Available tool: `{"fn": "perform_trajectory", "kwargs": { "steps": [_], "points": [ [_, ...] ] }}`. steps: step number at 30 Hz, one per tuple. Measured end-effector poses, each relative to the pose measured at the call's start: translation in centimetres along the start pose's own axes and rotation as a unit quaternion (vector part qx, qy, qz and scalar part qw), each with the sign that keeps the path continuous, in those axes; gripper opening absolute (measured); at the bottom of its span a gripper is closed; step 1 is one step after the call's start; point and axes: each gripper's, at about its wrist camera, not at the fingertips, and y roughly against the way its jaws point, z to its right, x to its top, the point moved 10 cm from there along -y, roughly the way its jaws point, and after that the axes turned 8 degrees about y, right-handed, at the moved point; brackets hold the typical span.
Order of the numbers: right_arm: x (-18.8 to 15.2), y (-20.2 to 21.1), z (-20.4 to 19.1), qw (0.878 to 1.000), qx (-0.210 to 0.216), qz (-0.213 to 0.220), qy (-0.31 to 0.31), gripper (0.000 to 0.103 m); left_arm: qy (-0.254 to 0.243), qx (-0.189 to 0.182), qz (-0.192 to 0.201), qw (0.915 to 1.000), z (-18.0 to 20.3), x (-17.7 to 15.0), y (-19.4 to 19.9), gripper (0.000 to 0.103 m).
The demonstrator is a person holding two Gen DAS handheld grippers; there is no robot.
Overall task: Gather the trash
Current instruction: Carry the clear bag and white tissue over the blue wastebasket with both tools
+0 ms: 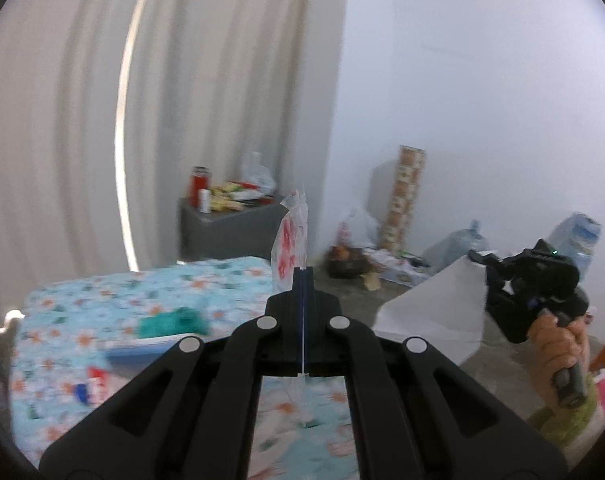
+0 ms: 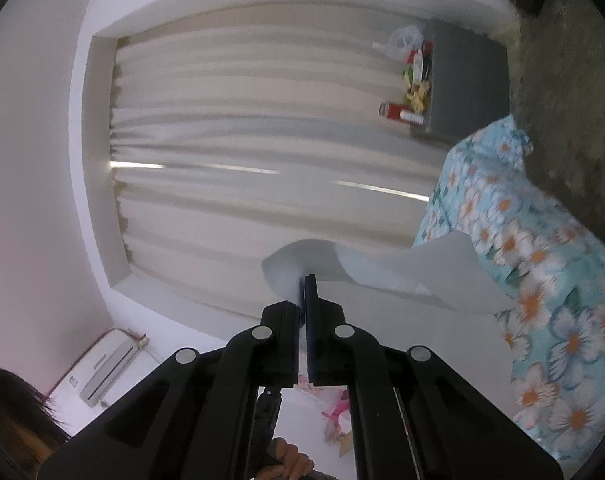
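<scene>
So we've got both hands loaded right now. The left gripper (image 1: 303, 276) has its fingers pressed fully together on a clear plastic wrapper (image 1: 290, 236) with red print, which sticks up from the tips above the bed (image 1: 102, 304) with the blue flowery sheet. The right gripper (image 2: 308, 284) is clamped just as tight on a white sheet of paper (image 2: 402, 276), which curls out to the right of the fingers. In the left wrist view that paper hangs over the floor, right of the bed.

Looks to us like the carrying step: two bits of trash picked up, neither dropped off yet. We can't spot an obvious bin anywhere. There's a heap of bags and bottles (image 1: 382, 256) against the far wall, and a grey table (image 1: 230, 228) with clutter on it beside the curtain (image 1: 82, 120).

Next move probably means finding wherever the trash goes, getting both pieces over it, then letting go. There's more stuff on the bed that may need collecting: a green cloth (image 1: 174, 320) and a small red and blue scrap (image 1: 90, 388).
</scene>
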Motion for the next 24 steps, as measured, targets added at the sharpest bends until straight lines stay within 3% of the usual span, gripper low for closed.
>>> {"fn": "perform_trajectory", "kwargs": {
  "steps": [3, 6, 11, 15, 24],
  "points": [
    [1.3, 1.7, 0.5, 1.0, -0.018, 0.013, 0.004, 0.003, 0.006, -0.039, -0.025, 0.9989, 3.1, -0.5, -2.9, 0.0],
    [3.3, 3.9, 1.7, 0.997, -0.069, 0.015, 0.02, 0.003, 0.016, -0.081, -0.059, 0.9949, 6.3, -1.6, -6.5, 0.0],
    [6.6, 7.1, 4.4, 0.987, -0.156, 0.007, 0.036, 0.003, 0.042, -0.139, -0.131, 0.9807, 11.4, -4.7, -13.3, 0.0],
    [8.8, 9.1, 8.2, 0.978, -0.206, 0.011, 0.026, 0.003, 0.05, -0.155, -0.188, 0.9686, 14.9, -8.6, -19.1, 0.0],
    [11.7, 12.5, 18.7, 0.955, -0.294, 0.026, -0.034, 0.003, 0.053, -0.14, -0.307, 0.9398, 19.1, -18.0, -31.3, 0.0]
  ]
}}
